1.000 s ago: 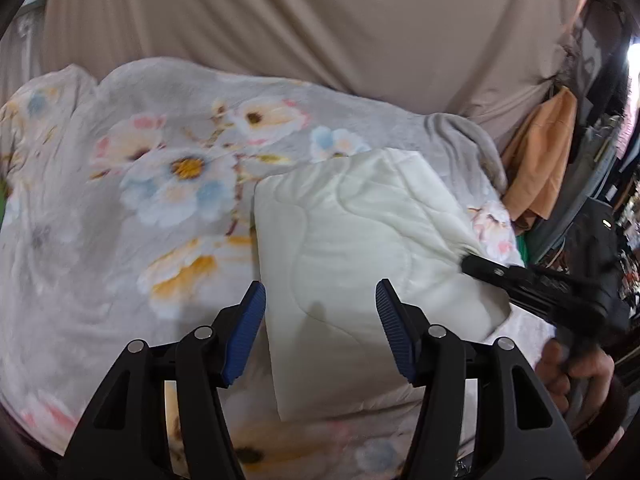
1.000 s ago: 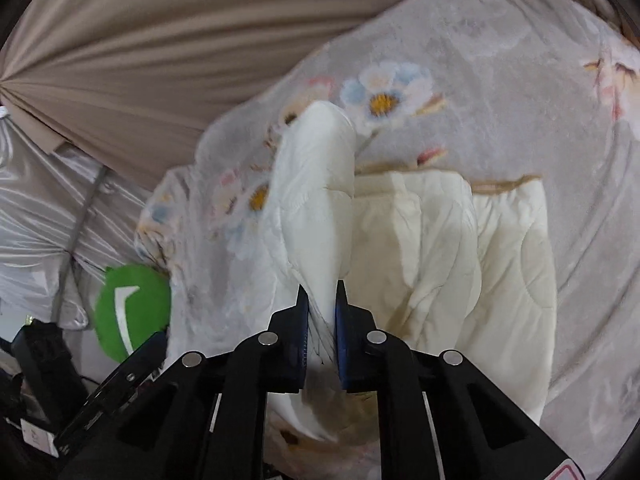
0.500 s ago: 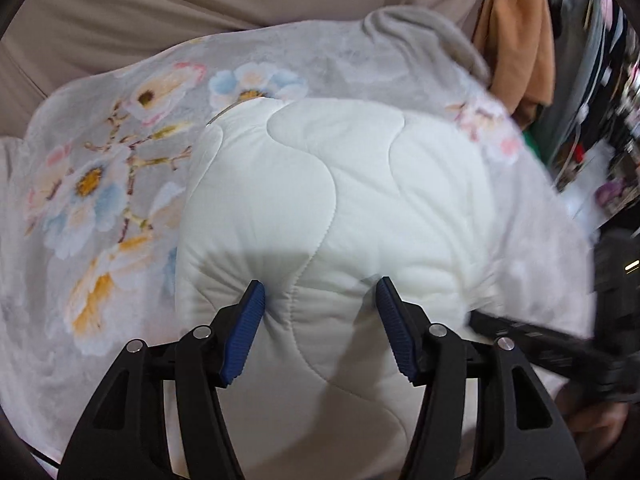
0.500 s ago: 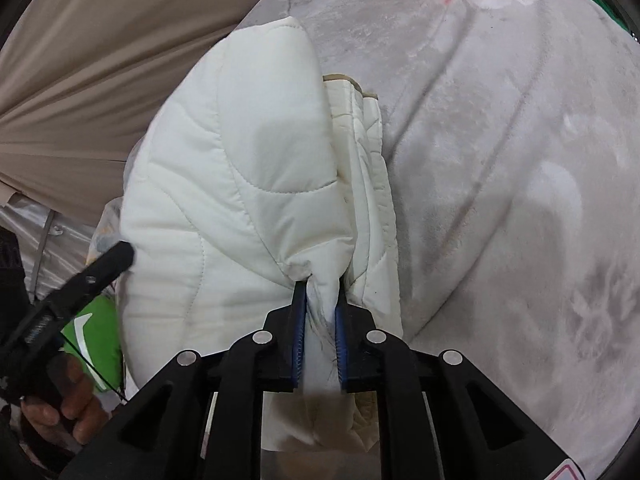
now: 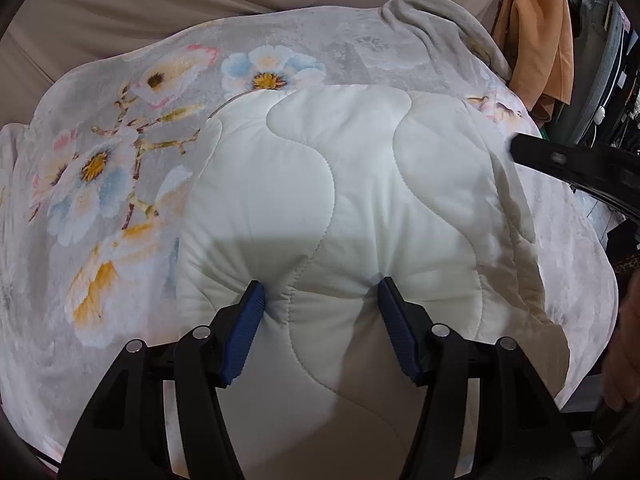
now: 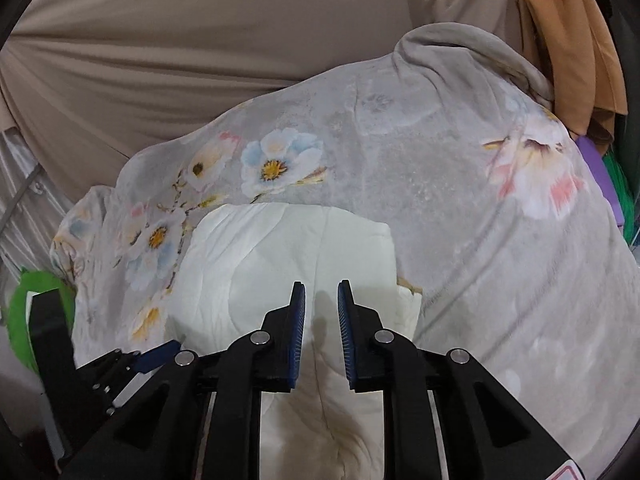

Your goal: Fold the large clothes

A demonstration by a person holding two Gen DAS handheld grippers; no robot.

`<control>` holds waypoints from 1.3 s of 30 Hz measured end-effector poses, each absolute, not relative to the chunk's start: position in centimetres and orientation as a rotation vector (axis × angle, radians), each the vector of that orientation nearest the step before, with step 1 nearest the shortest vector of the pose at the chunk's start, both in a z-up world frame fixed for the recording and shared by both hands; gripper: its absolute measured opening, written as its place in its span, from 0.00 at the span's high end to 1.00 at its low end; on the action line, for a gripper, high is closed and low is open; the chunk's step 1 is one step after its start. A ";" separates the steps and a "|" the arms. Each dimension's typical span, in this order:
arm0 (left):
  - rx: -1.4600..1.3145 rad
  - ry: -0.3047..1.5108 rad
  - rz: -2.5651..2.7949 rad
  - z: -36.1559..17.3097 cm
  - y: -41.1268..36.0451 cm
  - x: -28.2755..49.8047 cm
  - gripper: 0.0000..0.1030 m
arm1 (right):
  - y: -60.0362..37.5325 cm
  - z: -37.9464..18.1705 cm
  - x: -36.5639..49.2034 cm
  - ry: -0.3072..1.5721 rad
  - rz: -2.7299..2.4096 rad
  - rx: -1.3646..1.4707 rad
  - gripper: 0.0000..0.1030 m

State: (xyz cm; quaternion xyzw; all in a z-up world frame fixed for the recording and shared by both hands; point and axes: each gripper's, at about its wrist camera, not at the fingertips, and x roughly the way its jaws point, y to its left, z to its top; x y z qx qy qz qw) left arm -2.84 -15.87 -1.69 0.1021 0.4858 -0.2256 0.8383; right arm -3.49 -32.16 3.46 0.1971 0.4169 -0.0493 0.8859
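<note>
The cream quilted padded garment (image 5: 344, 216) lies as a thick folded bundle on the grey fleece blanket with blue and pink flowers (image 5: 120, 184), right under and ahead of both tongs. A second ago the right tongs (image 6: 321, 320) were clamped on a raised flap of it; now that flap has been carried over and lies flat on the rest, and their pads stand a little apart with only the cloth's surface showing in the gap, so they have let go. The left tongs (image 5: 320, 320), high above the blanket a second ago, have come down: they are spread wide, both blue fingertips (image 5: 250, 312) sunk into the padding and dimpling it, pinning rather than pinching. To my eye this fold is done and is being pressed to stop the puffy layers springing back. Beyond the tongs hangs a beige draped cloth (image 6: 240, 40), and to their right an orange garment (image 5: 536, 36).
</note>
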 end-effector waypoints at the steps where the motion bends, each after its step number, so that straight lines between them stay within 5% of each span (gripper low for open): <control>1: 0.216 1.028 -0.479 -1.7 -15.8 -2.8 0.44 | -32.1 3.0 -2.7 0.874 -0.109 0.407 0.87; 13: 0.172 1.013 -0.502 -0.3 -15.0 -2.9 0.44 | -32.5 -5.0 0.6 0.979 -0.176 0.398 0.89; 18: 0.130 1.050 -0.467 0.0 -12.9 -2.3 0.45 | -32.9 -1.5 -1.8 0.902 -0.168 0.457 0.86; 21: 0.087 1.066 -0.444 0.1 -10.8 -2.2 0.45 | -33.0 2.1 -6.1 0.836 -0.137 0.487 0.71; 24: 0.040 1.087 -0.428 0.3 -8.5 -2.4 0.45 | -33.0 3.1 -10.9 0.819 -0.082 0.573 0.37; 27: -0.011 1.093 -0.413 0.7 -6.7 -2.8 0.42 | -33.0 1.2 -14.5 0.876 -0.039 0.755 0.29; 36: -0.087 1.086 -0.414 1.7 -3.6 -3.1 0.42 | -30.3 -4.3 -14.7 1.002 -0.021 1.008 0.33; 37: -0.095 1.080 -0.413 1.9 -3.2 -3.1 0.42 | -29.8 -4.2 -13.9 1.016 -0.014 0.999 0.38; 39: -0.118 1.064 -0.408 2.4 -2.0 -2.9 0.42 | -28.7 -3.6 -12.4 1.044 -0.008 0.951 0.67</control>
